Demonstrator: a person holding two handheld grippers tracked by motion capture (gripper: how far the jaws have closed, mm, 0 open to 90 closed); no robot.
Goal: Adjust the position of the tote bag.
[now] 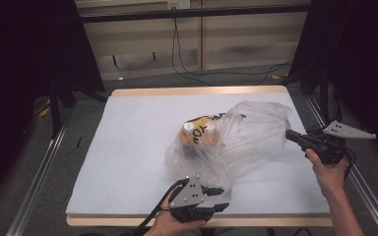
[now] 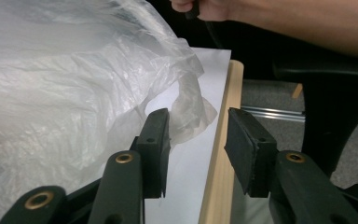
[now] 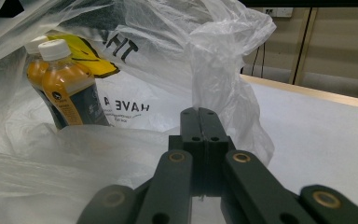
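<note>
Two orange-drink bottles [image 3: 65,84] stand inside the plastic bag [image 1: 246,132], so I pinch its right handle in my right gripper [image 1: 291,134] while my left gripper [image 1: 220,197] waits agape at the table's [image 1: 128,147] near edge.

Your high view sits above your side of the pale-sheeted, wood-edged worktop [image 1: 128,147], looking forward and down. Your left gripper view rides low and very close, facing along the near wooden edge [image 2: 221,154] toward the crumpled clear plastic bag [image 2: 65,107]. Your right gripper view looks level into that bag [image 3: 205,56] from close by. All three views share the bag [image 1: 248,130].
</note>
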